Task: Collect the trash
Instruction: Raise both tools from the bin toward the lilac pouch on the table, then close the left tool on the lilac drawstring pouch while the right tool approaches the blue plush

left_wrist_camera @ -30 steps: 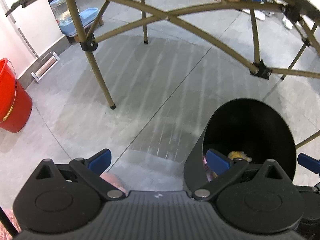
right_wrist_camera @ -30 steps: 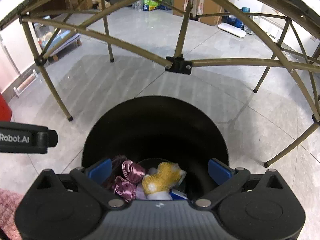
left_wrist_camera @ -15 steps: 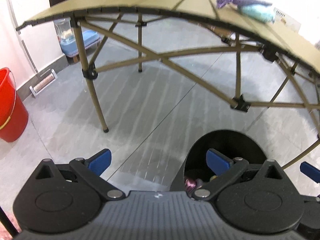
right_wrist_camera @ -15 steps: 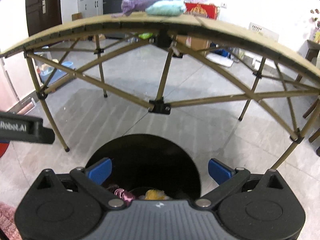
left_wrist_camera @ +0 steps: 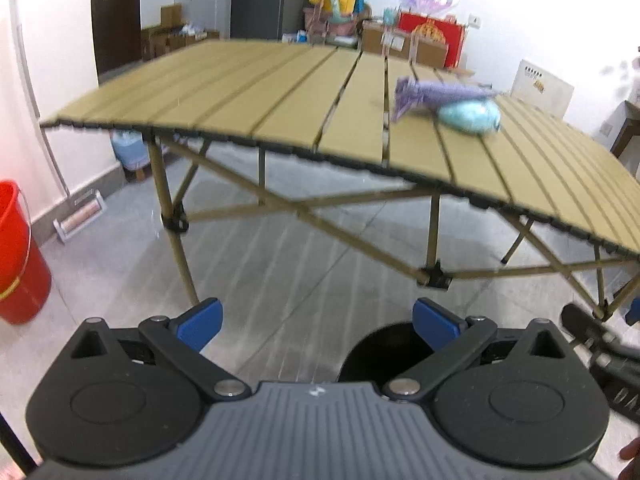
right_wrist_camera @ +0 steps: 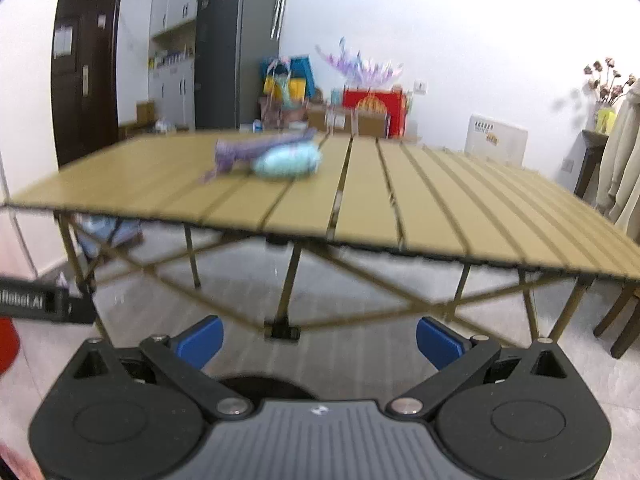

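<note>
Tan slatted table top (left_wrist_camera: 280, 92) is now seen from above, not from below; left gripper (left_wrist_camera: 318, 322) gapes wide, empty, black bin (left_wrist_camera: 376, 350) at 6 o'clock. Right gripper (right_wrist_camera: 318, 340) also wide, empty; purple cloth (right_wrist_camera: 256, 150) touches pale-blue soft lump (right_wrist_camera: 288, 162) at 11 o'clock, bare slats around.

White walls, grey tiled floor (left_wrist_camera: 304, 272), slatted folding table (left_wrist_camera: 248, 96).
</note>
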{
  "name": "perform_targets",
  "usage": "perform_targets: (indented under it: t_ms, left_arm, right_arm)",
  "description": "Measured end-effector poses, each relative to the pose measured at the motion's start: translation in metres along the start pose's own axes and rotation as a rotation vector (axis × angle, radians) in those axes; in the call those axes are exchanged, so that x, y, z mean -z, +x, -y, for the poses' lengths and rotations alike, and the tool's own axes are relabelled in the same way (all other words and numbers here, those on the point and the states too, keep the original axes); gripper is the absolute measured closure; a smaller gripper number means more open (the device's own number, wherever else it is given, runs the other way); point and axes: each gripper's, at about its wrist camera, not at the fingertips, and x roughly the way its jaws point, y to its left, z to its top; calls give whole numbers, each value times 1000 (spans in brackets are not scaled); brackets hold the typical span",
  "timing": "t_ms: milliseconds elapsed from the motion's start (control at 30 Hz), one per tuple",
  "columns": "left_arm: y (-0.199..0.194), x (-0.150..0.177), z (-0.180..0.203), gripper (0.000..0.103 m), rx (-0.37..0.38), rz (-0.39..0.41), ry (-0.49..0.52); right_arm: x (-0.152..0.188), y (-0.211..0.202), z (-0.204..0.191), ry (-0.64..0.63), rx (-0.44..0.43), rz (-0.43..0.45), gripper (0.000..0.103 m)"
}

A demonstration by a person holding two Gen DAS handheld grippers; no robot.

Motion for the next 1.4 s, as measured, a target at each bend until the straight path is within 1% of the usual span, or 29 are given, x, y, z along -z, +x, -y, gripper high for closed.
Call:
perform_targets:
  t_ms: [133, 233, 400, 533, 667, 867, 1000, 1067, 1133, 1233, 1333, 1400]
  left_arm:
    - [-8, -17, -1, 0, 4, 48, -7]
    - [-8, -31, -1, 0, -1, 77, -9]
    - [2, -52, -4, 0, -11, 95, -26]
    - [18, -70, -8, 0, -7, 100, -65]
    - [36, -90, -6, 0, 4, 98, -70]
    - [66, -128, 18, 0, 21, 104, 4]
    - [87, -154, 47, 0, 23, 134, 108]
    - [99, -166, 63, 0, 39, 151, 161]
    - [113, -176, 78, 0, 60, 149, 196]
    - [135, -189, 98, 0, 102, 136, 231]
    - [158, -195, 113, 0, 101, 110, 257]
    - [172, -197, 116, 0, 104, 96, 237]
  right_arm:
    - [-25, -3, 8, 15, -20, 59, 0]
    - [-42, 4, 8, 16, -20, 85, 0]
    - [-67, 30, 3, 3, -21, 95, 0]
    - [-86, 58, -5, -5, -28, 95, 0]
    - [-104, 85, -14, -18, -30, 94, 0]
    - [-124, 123, -9, 1, -4, 89, 0]
    - [-133, 144, 8, 27, 18, 80, 0]
    - [-137, 155, 19, 43, 33, 75, 0]
    - [-139, 164, 30, 65, 45, 72, 0]
    - [-139, 174, 48, 103, 60, 67, 0]
    - [-140, 182, 64, 149, 65, 58, 0]
    - [-140, 188, 74, 190, 57, 53, 0]
